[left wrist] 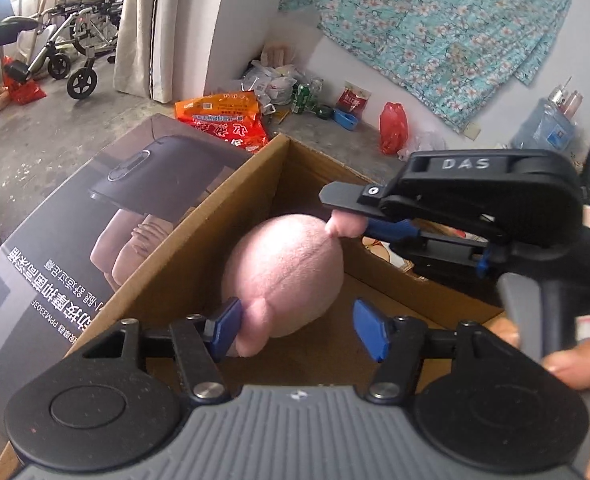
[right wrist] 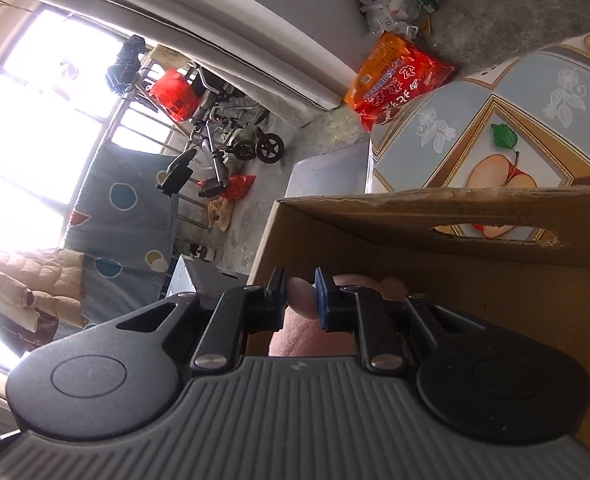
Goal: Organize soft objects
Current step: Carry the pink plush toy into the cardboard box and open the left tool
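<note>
A pink plush toy [left wrist: 287, 276] hangs inside an open cardboard box [left wrist: 215, 220]. In the left wrist view my right gripper [left wrist: 351, 220] comes in from the right, shut on a small pink nub at the toy's top. The right wrist view shows that nub pinched between the blue pads of the right gripper [right wrist: 301, 294], with the plush toy [right wrist: 311, 336] below and the box [right wrist: 475, 272] around it. My left gripper [left wrist: 299, 332] is open at the toy's lower end. Its left pad touches a small limb; its right pad stands apart from the toy.
The box's dark printed flap [left wrist: 75, 240] lies open to the left. Orange-red bags [left wrist: 223, 118] and clutter sit on the concrete floor beyond, with a wheelchair [left wrist: 75, 40] farther back. A fruit-patterned table cover [right wrist: 495, 120] lies behind the box. A hand [left wrist: 575, 368] holds the right gripper's handle.
</note>
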`<state>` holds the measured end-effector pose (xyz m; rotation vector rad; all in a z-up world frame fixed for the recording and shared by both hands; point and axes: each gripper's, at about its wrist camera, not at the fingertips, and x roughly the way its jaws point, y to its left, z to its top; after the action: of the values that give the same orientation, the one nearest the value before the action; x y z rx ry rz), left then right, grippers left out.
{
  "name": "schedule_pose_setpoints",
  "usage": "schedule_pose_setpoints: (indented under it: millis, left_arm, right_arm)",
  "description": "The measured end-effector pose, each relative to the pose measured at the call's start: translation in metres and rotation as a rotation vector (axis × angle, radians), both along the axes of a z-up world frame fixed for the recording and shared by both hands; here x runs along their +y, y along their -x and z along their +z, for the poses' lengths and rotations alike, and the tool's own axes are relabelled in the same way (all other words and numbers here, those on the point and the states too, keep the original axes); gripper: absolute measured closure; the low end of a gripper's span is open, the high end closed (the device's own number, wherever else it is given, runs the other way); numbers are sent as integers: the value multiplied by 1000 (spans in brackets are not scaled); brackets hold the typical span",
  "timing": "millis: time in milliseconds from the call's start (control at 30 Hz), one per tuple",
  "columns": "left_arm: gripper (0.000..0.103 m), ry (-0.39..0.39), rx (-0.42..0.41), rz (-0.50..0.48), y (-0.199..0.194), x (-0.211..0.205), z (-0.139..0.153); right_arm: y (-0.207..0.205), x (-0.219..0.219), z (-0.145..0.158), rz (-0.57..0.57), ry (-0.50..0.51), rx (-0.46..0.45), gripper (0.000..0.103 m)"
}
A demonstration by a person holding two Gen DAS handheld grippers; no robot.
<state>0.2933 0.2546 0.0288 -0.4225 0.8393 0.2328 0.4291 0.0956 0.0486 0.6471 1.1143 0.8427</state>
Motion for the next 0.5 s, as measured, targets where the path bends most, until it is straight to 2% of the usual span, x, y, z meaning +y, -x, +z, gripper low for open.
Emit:
schedule_pose_setpoints:
  millis: [133,367,500]
  left_arm:
    - [30,9,-12,13,3,1,1]
    - [29,37,-39,10,11,3,7]
    - [29,36,-41,-1,12,0,7]
  right_arm:
    - [-2,3,5,-15,-3,-15,89]
    - [-3,0,28,-33,7,-87,89]
    - [-7,9,22,-35,44,-81,87]
